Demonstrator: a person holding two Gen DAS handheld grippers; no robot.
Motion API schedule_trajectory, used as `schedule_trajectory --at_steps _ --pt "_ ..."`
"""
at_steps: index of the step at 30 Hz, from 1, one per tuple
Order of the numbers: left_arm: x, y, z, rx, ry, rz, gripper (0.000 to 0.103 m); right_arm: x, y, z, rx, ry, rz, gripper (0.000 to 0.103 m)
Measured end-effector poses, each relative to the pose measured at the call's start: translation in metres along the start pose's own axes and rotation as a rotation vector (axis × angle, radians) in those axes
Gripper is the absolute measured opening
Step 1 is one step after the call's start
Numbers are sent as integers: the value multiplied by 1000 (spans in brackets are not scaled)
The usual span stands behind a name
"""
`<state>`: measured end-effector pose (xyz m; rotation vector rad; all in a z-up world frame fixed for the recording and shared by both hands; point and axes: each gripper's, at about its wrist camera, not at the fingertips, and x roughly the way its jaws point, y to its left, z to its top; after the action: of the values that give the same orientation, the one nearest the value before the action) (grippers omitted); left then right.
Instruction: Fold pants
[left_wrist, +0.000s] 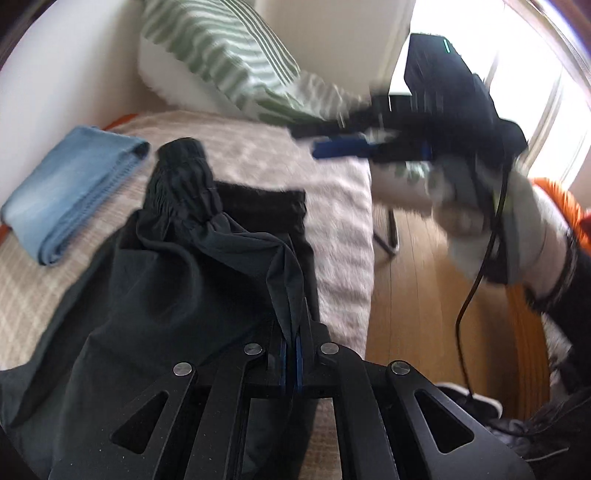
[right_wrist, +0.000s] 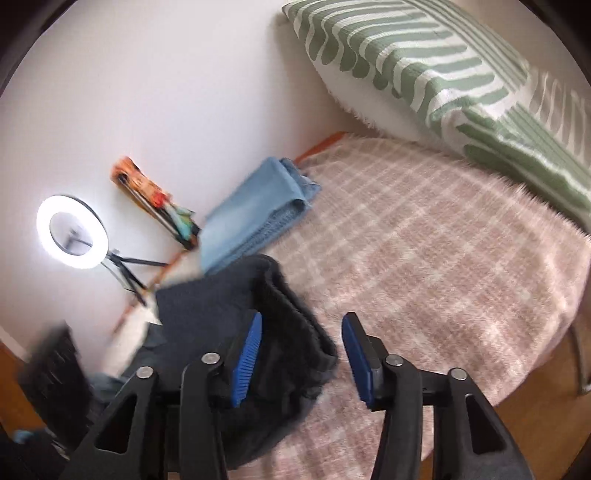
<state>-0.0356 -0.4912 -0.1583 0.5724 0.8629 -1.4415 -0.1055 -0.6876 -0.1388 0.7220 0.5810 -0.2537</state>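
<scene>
**On the bed, dark pants pinched by the left gripper**

At the bottom centre of the left wrist view, the left gripper (left_wrist: 291, 354) is clamped together on a bunched fold of the black pants (left_wrist: 166, 280), which lie crumpled across the checked blanket (left_wrist: 332, 206) on the bed. In the upper right of that view the right gripper (left_wrist: 340, 146) is a blur, held in a gloved hand (left_wrist: 491, 225). In the right wrist view its blue-padded fingers (right_wrist: 245, 363) stand apart above the pants (right_wrist: 280, 332), gripping nothing. Folded blue jeans (right_wrist: 255, 210) lie left of centre; a green striped pillow (right_wrist: 424, 70) fills the upper right
</scene>
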Motion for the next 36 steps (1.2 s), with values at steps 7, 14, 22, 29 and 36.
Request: schedule_trajectory --at_steps 7,14,22,29,36 --pt "7 -2 -8 -49 44 -4 12 28 6 21 -34 100 50 83" --pt "-62 4 -38 -134 -58 27 25 94 5 34 -171 286 -50 88" --pt "-156 38 -120 -283 -64 291 28 135 -5 40 -187 348 72 92" --pt "-158 37 -160 -332 -17 321 52 139 25 18 -313 447 93 67" --pt "-130 28 -157 -236 18 331 57 108 47 25 -324 413 -13 19"
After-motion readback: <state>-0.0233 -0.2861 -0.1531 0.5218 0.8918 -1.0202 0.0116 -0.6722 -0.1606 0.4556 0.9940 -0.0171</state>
